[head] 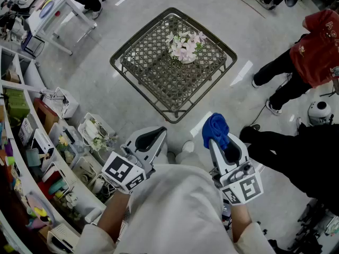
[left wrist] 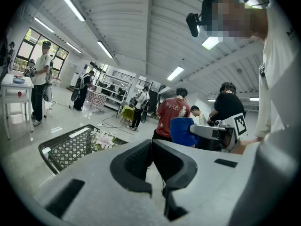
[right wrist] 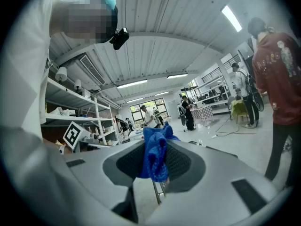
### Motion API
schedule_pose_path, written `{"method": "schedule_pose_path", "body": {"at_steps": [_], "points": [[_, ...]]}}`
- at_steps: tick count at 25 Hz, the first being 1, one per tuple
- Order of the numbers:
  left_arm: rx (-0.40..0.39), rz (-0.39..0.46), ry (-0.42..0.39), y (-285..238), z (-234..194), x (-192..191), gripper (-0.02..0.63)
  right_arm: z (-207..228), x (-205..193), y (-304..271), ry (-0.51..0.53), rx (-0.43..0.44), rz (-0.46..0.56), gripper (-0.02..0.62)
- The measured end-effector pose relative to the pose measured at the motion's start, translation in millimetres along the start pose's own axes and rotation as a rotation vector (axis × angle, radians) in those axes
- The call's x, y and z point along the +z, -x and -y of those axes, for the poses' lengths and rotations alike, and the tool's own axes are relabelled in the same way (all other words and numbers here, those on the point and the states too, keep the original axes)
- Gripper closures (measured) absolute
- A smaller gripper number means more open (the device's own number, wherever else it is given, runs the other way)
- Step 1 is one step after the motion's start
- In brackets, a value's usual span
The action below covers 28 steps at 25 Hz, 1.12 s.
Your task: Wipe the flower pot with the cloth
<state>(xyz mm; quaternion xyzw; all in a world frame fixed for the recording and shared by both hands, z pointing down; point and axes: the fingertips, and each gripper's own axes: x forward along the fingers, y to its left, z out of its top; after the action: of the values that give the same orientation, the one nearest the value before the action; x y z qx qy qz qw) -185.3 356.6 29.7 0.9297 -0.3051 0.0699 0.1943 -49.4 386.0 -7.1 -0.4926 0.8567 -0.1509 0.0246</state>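
Note:
The flower pot (head: 184, 47), full of pink and white blooms, stands on a low metal lattice table (head: 153, 75) on the floor ahead of me; in the left gripper view the flower pot (left wrist: 104, 139) shows at lower left. A blue cloth (head: 215, 128) is bunched between the jaws of my right gripper (head: 220, 142), which is shut on it; the cloth (right wrist: 155, 154) hangs over the jaws in the right gripper view. To its left my left gripper (head: 153, 137) is shut with nothing in it. Both are held close to my body, well short of the table.
A long shelf (head: 32, 142) crowded with small items runs along the left, with a white basket of plants (head: 95, 134) beside it. A person in a red top (head: 312, 52) and another in black (head: 302, 157) stand at the right. A white table (head: 53, 15) is at far left.

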Motion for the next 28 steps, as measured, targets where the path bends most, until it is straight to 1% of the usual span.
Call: {"method": "schedule_pose_path", "body": {"at_steps": [3, 7, 12, 18, 20, 24, 26, 28], "points": [[0.003, 0.003, -0.010, -2, 14, -6, 0.578, 2, -6, 11, 0.001, 0.015, -0.002, 0.480], [0.025, 0.001, 0.011, -5, 28, -16, 0.577, 7, -11, 26, 0.010, 0.027, -0.011, 0.480], [0.029, 0.008, 0.011, -9, 39, -21, 0.578, 12, -2, 37, 0.018, 0.028, 0.026, 0.479], [0.022, 0.011, 0.019, -18, 49, -23, 0.577, 27, -7, 54, -0.010, -0.010, 0.024, 0.479], [0.014, 0.000, 0.027, -20, 50, -24, 0.577, 32, -9, 54, -0.027, -0.024, 0.017, 0.477], [0.010, -0.025, 0.037, -21, 39, -21, 0.577, 41, -15, 38, -0.073, -0.043, -0.017, 0.477], [0.013, -0.020, 0.055, -23, 23, -16, 0.577, 47, -18, 21, -0.077, -0.049, -0.041, 0.477], [0.010, -0.016, 0.098, -32, -2, -20, 0.577, 50, -17, 0, -0.065, -0.046, -0.063, 0.476]]}}
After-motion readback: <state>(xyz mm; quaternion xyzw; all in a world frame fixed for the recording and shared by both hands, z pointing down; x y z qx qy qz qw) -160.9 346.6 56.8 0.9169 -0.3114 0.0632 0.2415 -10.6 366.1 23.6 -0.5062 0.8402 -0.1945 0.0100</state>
